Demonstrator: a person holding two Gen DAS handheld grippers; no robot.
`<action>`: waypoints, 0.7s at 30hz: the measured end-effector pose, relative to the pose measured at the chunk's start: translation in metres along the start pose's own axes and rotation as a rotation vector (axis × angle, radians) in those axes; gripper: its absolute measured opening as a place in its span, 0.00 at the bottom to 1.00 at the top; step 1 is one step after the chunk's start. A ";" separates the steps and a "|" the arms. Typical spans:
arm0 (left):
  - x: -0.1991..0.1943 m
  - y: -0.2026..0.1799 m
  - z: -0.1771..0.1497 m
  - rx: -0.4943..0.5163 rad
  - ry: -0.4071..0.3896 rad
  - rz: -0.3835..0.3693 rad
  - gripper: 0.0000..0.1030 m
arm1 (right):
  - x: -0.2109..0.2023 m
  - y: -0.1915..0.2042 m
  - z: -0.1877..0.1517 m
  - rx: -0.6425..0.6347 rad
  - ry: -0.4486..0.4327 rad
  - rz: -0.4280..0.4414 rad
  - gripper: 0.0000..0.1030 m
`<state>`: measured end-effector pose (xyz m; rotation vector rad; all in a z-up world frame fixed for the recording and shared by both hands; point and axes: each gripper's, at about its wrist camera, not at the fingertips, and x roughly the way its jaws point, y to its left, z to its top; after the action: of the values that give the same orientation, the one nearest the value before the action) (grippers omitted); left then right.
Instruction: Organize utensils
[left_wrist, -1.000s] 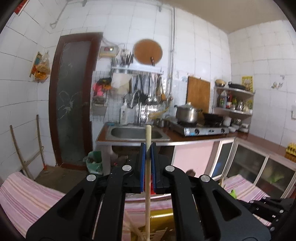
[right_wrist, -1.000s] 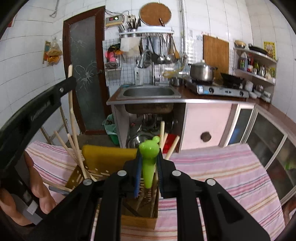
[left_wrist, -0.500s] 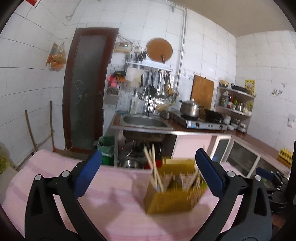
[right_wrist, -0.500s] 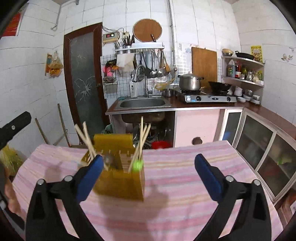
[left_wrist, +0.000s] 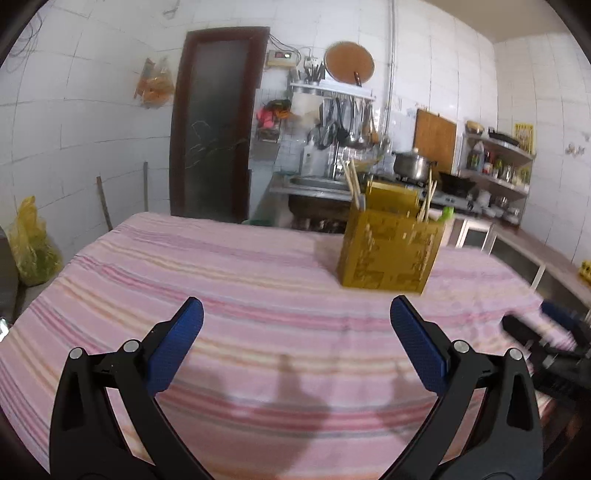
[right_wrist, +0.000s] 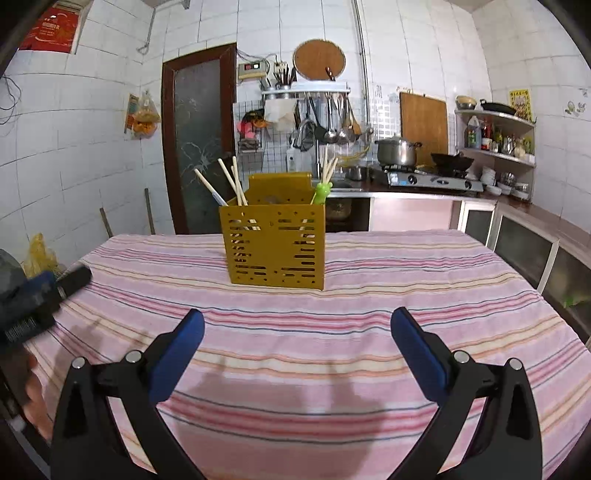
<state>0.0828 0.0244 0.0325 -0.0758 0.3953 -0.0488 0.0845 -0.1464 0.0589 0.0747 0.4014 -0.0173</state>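
**A:** Where is the holder sitting relative to the two grippers?

**B:** In the right wrist view the yellow utensil holder (right_wrist: 275, 245) is standing upright in the upper middle of the frame, almost dead ahead of the right gripper (right_wrist: 297, 339), on the striped tablecloth (right_wrist: 424, 295). In the left wrist view the same holder (left_wrist: 391, 251) is sitting in the upper right, so it is lying off to the right of the left gripper (left_wrist: 296, 328).

**A:** And are the jaws carrying anything?

**B:** No. Both pairs are standing wide apart with only bare cloth showing between the blue pads.

**A:** Where are the utensils?

**B:** The wooden chopsticks (right_wrist: 231, 181) are poking up out of the holder's left part, leaning toward the upper left, and a green-handled piece (right_wrist: 321, 192) is standing at its right rear corner. Their long axes are running roughly upright.

**A:** Anything lying loose on the cloth?

**B:** I am seeing nothing loose, so the sorting is looking finished to me.

**A:** Which hand is better placed if another reach is needed?

**B:** The right one, I would judge, since it is facing the holder squarely.
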 end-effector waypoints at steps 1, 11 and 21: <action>-0.002 -0.001 -0.007 0.019 -0.013 0.014 0.95 | -0.003 0.002 -0.001 -0.002 -0.012 0.002 0.96; -0.022 -0.014 -0.027 0.106 -0.127 0.053 0.95 | -0.009 0.005 -0.027 -0.014 -0.074 -0.016 0.96; -0.020 -0.009 -0.023 0.082 -0.118 0.024 0.95 | -0.019 0.006 -0.033 -0.015 -0.119 -0.032 0.96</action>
<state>0.0554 0.0153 0.0200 0.0067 0.2755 -0.0370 0.0548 -0.1381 0.0368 0.0524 0.2839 -0.0501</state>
